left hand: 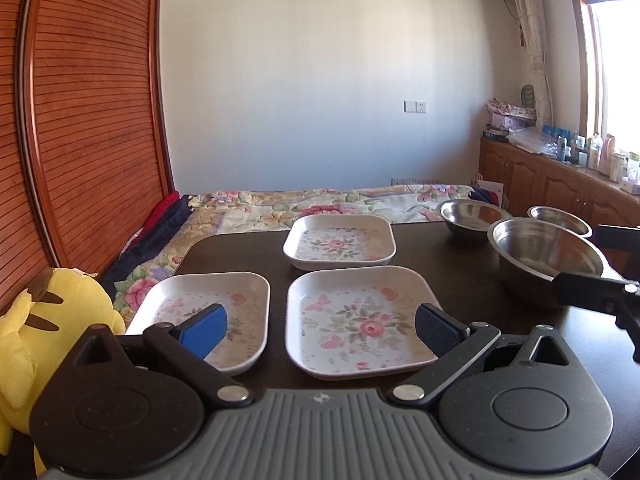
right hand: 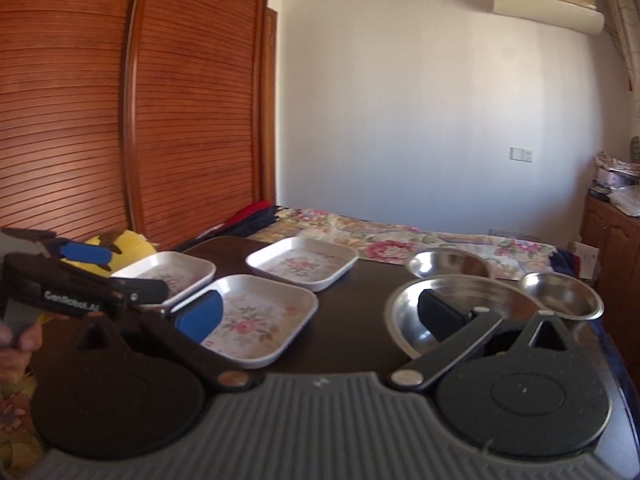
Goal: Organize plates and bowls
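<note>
Three square white plates with a flower print lie on the dark table (left hand: 460, 276): one near left (left hand: 224, 296), one near centre (left hand: 360, 312), one farther back (left hand: 340, 242). To their right stand three steel bowls: a large one (left hand: 548, 256), a medium one (left hand: 472, 214) and a small one (left hand: 560, 218). My left gripper (left hand: 322, 330) is open, hovering low over the two near plates and holding nothing. My right gripper (right hand: 320, 316) is open too, one pad over the near centre plate (right hand: 256, 316), the other over the large bowl (right hand: 460, 304).
A bed with a flowered cover (left hand: 320, 200) lies beyond the table's far edge. A yellow plush toy (left hand: 48, 320) sits at the table's left, by the wooden wardrobe (left hand: 88, 120). Wooden cabinets (left hand: 532, 176) with bottles line the right wall. A hand (right hand: 18, 340) holds the left gripper.
</note>
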The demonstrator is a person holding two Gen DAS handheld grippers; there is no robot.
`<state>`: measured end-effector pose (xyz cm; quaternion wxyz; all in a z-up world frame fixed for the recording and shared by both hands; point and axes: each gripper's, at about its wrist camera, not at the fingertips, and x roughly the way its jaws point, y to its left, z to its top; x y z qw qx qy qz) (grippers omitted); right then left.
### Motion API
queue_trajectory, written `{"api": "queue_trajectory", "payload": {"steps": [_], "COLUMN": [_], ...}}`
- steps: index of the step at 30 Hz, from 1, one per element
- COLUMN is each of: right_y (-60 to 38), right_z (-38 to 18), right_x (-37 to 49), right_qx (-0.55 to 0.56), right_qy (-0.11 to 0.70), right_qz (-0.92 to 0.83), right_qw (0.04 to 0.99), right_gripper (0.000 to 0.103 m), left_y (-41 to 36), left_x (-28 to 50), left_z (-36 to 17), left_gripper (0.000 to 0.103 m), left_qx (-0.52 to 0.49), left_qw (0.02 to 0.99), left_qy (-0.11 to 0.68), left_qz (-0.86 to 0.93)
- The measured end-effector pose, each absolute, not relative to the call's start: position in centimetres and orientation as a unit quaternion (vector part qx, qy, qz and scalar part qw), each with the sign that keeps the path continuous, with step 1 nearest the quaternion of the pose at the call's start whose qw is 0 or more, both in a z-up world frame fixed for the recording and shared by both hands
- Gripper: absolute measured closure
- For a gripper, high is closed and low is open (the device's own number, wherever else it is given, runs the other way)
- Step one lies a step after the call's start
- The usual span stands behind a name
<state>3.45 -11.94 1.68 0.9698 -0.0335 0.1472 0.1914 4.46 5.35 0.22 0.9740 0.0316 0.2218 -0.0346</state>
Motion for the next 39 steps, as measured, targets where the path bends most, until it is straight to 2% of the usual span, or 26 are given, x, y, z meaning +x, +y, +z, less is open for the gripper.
{"api": "queue_trajectory", "payload": {"steps": [6, 8, 13, 15, 17, 26, 39], "right_y": [-10.0, -9.4, -8.3, -7.9, -7.7, -6.7, -6.9], "right_z": [1.1, 0.8, 0.0, -0.3, -0.6, -1.7, -2.8], "right_x": [4.7, 5.3, 6.6, 7.2, 7.8, 10.4, 12.5], "right_qx": [-0.04, -0.047, -0.057, -0.06, -0.056, -0.055, -0.052], "right_qy": [0.17, 0.18, 0.202, 0.21, 0.219, 0.253, 0.282], "right_qz": [0.235, 0.244, 0.26, 0.264, 0.269, 0.273, 0.258], "right_qw": [0.956, 0.952, 0.943, 0.94, 0.936, 0.927, 0.923], "right_gripper": [0.001, 0.009, 0.016, 0.019, 0.024, 0.047, 0.05], "left_y": [7.2, 7.5, 7.8, 8.0, 8.2, 8.3, 8.4], "left_x": [6.7, 7.4, 9.0, 9.7, 10.5, 13.2, 15.2], "left_z": [-0.1, -0.1, -0.3, -0.4, -0.6, -2.0, -3.4], "left_gripper": [0.011, 0.014, 0.022, 0.029, 0.04, 0.063, 0.067], "left_qx": [0.026, 0.029, 0.045, 0.045, 0.045, 0.05, 0.055], "left_qw": [0.966, 0.964, 0.96, 0.957, 0.954, 0.944, 0.936], "left_qy": [0.252, 0.258, 0.269, 0.276, 0.285, 0.31, 0.33], "left_qz": [-0.053, -0.061, -0.069, -0.078, -0.086, -0.104, -0.108]}}
